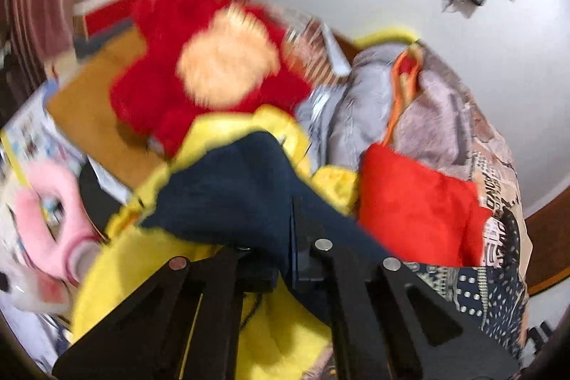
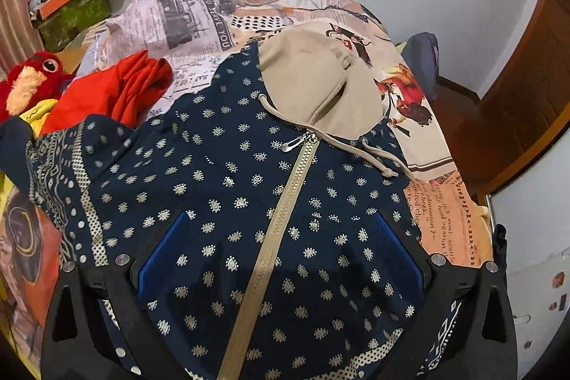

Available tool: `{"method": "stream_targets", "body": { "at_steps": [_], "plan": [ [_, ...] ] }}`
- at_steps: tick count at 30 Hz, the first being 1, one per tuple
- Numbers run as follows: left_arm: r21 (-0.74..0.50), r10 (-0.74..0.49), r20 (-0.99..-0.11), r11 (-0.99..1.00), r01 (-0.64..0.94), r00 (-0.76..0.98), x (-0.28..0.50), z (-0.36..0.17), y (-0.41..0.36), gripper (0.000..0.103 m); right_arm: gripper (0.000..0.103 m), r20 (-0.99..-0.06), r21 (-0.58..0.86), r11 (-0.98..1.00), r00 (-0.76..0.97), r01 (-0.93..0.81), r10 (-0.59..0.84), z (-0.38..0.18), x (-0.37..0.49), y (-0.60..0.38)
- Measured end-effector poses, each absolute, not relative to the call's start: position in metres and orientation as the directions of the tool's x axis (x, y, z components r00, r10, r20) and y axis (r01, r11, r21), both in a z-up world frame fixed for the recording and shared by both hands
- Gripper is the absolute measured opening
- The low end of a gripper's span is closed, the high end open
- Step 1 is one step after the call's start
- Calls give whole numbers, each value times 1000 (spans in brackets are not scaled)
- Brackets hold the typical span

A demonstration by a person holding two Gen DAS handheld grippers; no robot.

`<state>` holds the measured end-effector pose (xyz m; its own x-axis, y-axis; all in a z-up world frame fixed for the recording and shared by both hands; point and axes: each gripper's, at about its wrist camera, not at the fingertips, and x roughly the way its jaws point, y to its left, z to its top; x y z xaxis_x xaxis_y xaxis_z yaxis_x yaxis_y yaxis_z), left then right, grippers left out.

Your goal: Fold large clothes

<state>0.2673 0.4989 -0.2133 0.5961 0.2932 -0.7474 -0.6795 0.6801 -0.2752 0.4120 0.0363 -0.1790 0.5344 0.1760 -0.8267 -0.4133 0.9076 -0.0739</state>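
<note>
The hoodie (image 2: pixel 249 202) lies flat on the bed (image 2: pixel 185 24), zipped up, with its tan hood (image 2: pixel 313 84) at the top. The right gripper (image 2: pixel 281 259) hangs just over its front, fingers (image 2: pixel 160 259) spread wide on both sides of the zipper (image 2: pixel 281 202). The left gripper (image 1: pixel 281 259) has its fingers pressed together, pinching a dark blue sleeve (image 1: pixel 242 194) of the hoodie above a yellow blanket (image 1: pixel 278 337). A red cloth (image 1: pixel 413 209) lies beside it. A red plush bird (image 1: pixel 199 70) sits farther back, blurry.

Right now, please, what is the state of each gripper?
Left gripper: closed on the navy cuff of the hoodie's sleeve.
Right gripper: open, holding nothing, over the navy patterned hoodie.
</note>
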Motion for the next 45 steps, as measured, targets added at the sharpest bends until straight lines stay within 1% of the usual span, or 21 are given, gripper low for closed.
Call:
{"method": "stream_targets", "body": {
  "at_steps": [5, 10, 16, 21, 24, 27, 30, 34, 39, 42, 45],
  "plan": [
    [-244, 310, -661, 773, -586, 684, 272, -147, 457, 2, 100, -819, -54, 905, 538, -422, 202, -168, 405, 30],
    [-237, 250, -568, 863, -446, 785, 283, -88, 396, 2, 100, -805, -32, 900, 545, -434, 234, -157, 397, 19],
    [-254, 107, -520, 928, -273, 847, 314, -54, 316, 2, 100, -789, 27, 894, 540, -447, 294, -146, 390, 0],
    [-266, 2, -519, 950, -164, 855, 346, -47, 250, 2, 100, -766, 11, 907, 579, -422, 279, -142, 391, -20],
    [-280, -61, -538, 954, -110, 841, 369, -53, 209, 2, 100, -768, 52, 911, 567, -408, 298, -144, 395, -36],
    [-279, -109, -561, 958, -63, 820, 386, -66, 169, 2, 100, -761, 22, 925, 594, -380, 262, -146, 395, -49],
    [-266, -172, -618, 964, 2, 767, 403, -90, 121, 3, 100, -763, 15, 928, 595, -373, 251, -148, 395, -63],
    [-206, -193, -718, 977, 61, 668, 417, -135, 70, 3, 100, -767, 9, 933, 597, -360, 237, -151, 392, -78],
    [-236, -258, -820, 966, 109, 510, 417, -194, 31, 3, 100, -782, 23, 937, 577, -350, 234, -160, 389, -93],
    [-231, -266, -855, 964, 133, 444, 414, -220, 21, 3, 100, -798, 5, 938, 564, -345, 212, -166, 388, -96],
    [-187, -244, -884, 966, 178, 398, 404, -235, 10, 4, 100, -795, -39, 936, 578, -351, 184, -166, 382, -96]
  ]
}}
